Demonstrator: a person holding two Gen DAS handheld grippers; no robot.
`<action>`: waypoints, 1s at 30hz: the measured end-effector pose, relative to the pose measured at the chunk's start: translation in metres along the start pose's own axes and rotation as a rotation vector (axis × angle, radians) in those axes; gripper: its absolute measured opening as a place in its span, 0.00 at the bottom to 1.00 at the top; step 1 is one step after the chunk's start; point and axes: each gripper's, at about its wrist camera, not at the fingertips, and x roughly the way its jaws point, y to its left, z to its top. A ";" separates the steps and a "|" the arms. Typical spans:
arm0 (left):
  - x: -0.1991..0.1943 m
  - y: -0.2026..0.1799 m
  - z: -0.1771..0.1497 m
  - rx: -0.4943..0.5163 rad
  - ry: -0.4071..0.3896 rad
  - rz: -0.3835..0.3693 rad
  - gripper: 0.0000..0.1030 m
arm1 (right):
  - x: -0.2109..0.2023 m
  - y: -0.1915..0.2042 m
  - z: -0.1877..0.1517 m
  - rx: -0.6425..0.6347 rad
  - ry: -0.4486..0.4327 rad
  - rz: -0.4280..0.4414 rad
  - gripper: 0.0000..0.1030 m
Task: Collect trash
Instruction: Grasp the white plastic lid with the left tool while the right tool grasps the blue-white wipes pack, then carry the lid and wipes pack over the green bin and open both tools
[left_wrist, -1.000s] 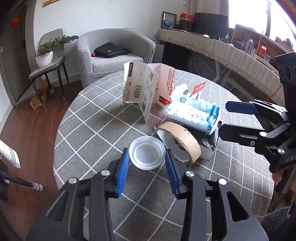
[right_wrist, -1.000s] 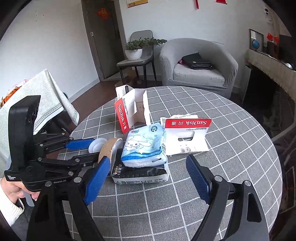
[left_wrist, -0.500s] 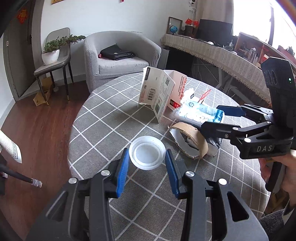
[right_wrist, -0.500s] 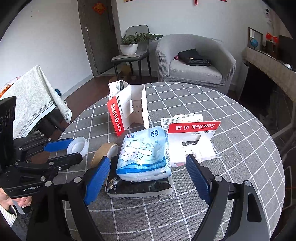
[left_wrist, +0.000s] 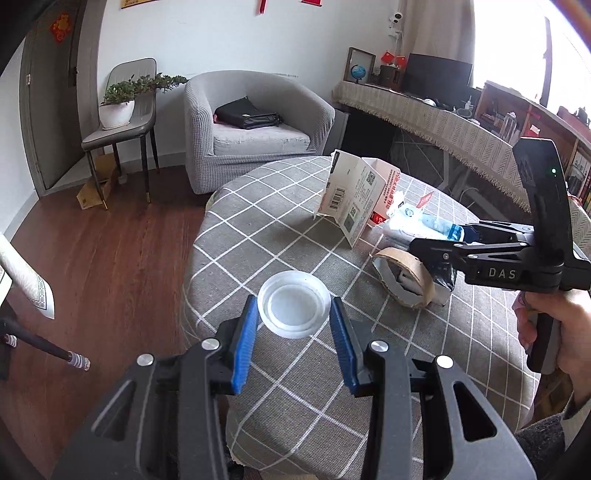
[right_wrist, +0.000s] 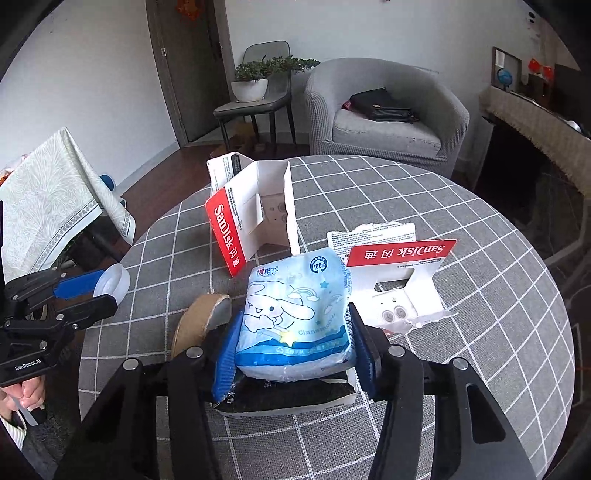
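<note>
Right gripper (right_wrist: 293, 345): jaws have just been closing, blue pads now pressed on both sides of a blue-and-white tissue pack (right_wrist: 295, 317), which lies on a black packet (right_wrist: 284, 397) mid-table. Left gripper (left_wrist: 293, 325): part-closed, clamped on a white plastic lid (left_wrist: 293, 308) held over the table's (left_wrist: 258, 229) near-left edge. Beside the pack: cardboard tape roll (right_wrist: 197, 319), torn SanDisk card (right_wrist: 397, 280), opened SanDisk box (right_wrist: 251, 208).

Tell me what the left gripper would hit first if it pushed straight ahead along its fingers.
The left gripper already holds the white plastic lid; pushed on, it would probably meet the checked tablecloth just past the lid, though depth is unclear.
</note>
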 end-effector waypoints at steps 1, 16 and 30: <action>-0.002 0.003 -0.001 -0.003 -0.003 0.002 0.41 | -0.004 0.000 0.000 0.003 -0.010 -0.003 0.52; -0.045 0.052 -0.036 -0.084 -0.006 0.073 0.41 | -0.050 0.046 -0.007 0.064 -0.164 0.091 0.52; -0.067 0.131 -0.106 -0.185 0.100 0.206 0.41 | -0.023 0.167 -0.012 -0.041 -0.123 0.254 0.52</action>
